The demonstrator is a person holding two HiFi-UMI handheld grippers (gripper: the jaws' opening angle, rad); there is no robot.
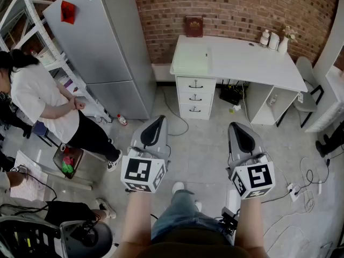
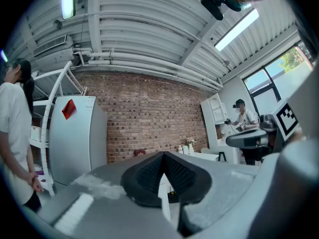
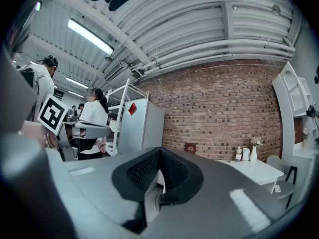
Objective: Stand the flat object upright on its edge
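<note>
A pale green flat object (image 1: 191, 60) lies flat on the left end of the white desk (image 1: 252, 63) by the brick wall. A dark red flat item (image 1: 193, 26) stands upright against the wall behind it, also seen in the right gripper view as a small red square (image 3: 190, 147). My left gripper (image 1: 156, 123) and right gripper (image 1: 240, 129) are held side by side over the floor, well short of the desk. Both are shut with nothing between the pads, as the left gripper view (image 2: 164, 156) and the right gripper view (image 3: 159, 151) show.
A grey fridge (image 1: 102, 42) stands left of the desk, with white shelving beside it. A person in a white shirt (image 1: 40, 98) stands at the left. Bottles and a vase (image 1: 273, 39) sit at the desk's far right. A chair (image 1: 306, 90) and floor cables (image 1: 306, 181) lie to the right.
</note>
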